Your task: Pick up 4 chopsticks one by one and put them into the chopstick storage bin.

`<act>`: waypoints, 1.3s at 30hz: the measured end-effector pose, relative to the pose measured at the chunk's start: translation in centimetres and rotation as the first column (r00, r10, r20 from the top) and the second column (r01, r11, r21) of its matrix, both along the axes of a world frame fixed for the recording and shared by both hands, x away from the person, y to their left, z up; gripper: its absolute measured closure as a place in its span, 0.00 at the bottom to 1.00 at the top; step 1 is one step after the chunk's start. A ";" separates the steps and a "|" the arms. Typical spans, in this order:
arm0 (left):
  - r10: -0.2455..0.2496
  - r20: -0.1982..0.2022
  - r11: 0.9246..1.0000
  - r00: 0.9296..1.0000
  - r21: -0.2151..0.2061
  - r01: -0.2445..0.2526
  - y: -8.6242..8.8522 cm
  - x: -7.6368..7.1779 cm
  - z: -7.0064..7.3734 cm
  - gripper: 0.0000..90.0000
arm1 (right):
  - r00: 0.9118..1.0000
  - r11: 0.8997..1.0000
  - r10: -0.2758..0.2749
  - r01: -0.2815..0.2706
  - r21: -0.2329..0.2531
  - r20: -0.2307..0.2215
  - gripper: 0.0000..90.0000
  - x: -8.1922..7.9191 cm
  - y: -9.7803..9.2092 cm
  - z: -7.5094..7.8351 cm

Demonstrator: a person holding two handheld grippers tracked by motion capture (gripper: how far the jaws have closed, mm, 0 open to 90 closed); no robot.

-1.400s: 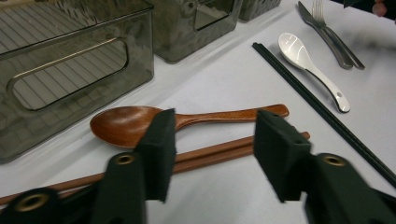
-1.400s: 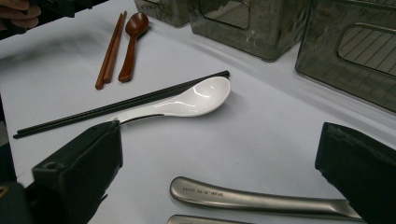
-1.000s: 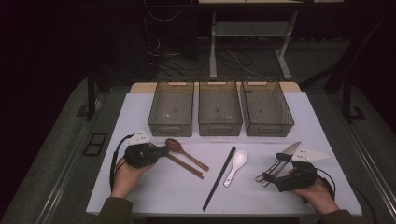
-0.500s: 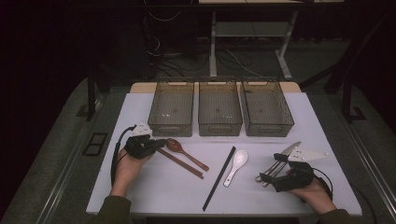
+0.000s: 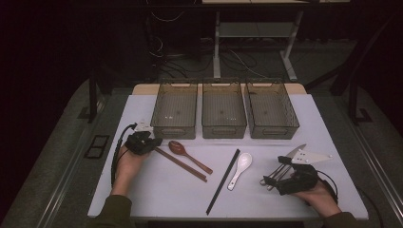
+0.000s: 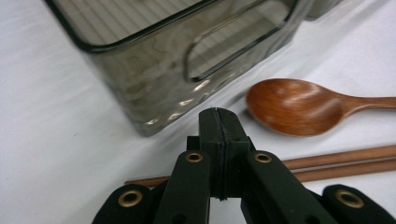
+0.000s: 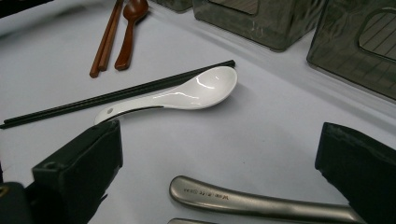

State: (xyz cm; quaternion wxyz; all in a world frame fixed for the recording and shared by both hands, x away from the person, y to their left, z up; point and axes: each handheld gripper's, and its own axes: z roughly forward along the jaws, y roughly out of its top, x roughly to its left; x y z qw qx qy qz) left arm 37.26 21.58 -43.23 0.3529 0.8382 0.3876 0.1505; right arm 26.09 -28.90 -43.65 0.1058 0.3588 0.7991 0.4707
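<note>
High view: I am starting from the white table point(image 5: 332, 123), smooth and matte, with three smoky ribbed plastic bins point(image 5: 223, 110) in a row at 12 o'clock. Over the last second I have been pulling the left gripper point(image 5: 151, 144) off the wooden spoon point(image 5: 179, 147) and out toward 9 o'clock. It is now sitting at the near corner of the left bin, over the end of the brown chopsticks point(image 5: 183, 165). I read that as lining up for the chopsticks rather than the spoon.

In the left gripper view its jaws are pressing flat together with nothing between them, and the chopsticks point(image 6: 336, 163) are passing just behind.

The right gripper point(image 5: 275, 173) has been drifting toward 5 o'clock. Its jaws are standing wide open on either side of a brushed metal handle point(image 7: 261, 201), not yet clamping it. At 11 o'clock from it, the glossy white spoon point(image 7: 187, 95) is touching the thin black chopsticks point(image 7: 116, 95).
</note>
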 end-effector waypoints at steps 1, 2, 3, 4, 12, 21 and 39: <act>0.004 -0.004 1.000 1.000 -0.005 -0.004 0.1 0.1 -0.1 0.99 | 1.000 1.000 0.001 -0.001 -0.002 0.000 0.01 0.0 0.0 0.0; 0.006 -0.010 1.000 1.000 -0.003 -0.006 0.3 0.3 -0.2 0.99 | 1.000 1.000 0.001 -0.001 -0.001 -0.002 0.01 0.0 0.0 0.0; 0.015 -0.020 1.000 1.000 0.002 -0.014 0.4 0.3 -0.3 0.99 | 1.000 1.000 0.000 0.000 -0.001 -0.002 0.01 0.0 0.0 0.0; 0.018 -0.022 1.000 1.000 -0.001 -0.018 0.5 0.4 -0.3 0.99 | 1.000 1.000 0.000 0.000 -0.001 0.000 0.01 0.0 0.0 0.0; 0.033 -0.035 0.999 0.999 0.012 -0.033 1.1 0.5 -0.4 0.99 | 1.000 1.000 -0.001 0.001 -0.002 0.000 0.01 0.0 0.0 0.0; 0.031 -0.051 0.999 0.998 0.031 -0.029 1.3 0.3 -0.6 0.99 | 1.000 1.000 0.003 -0.003 -0.007 0.001 0.01 0.0 0.0 0.0; 0.007 -0.067 0.998 0.998 0.060 -0.003 1.3 -0.1 -0.5 0.99 | 1.000 1.000 0.007 -0.007 -0.014 0.000 0.01 0.0 0.0 0.0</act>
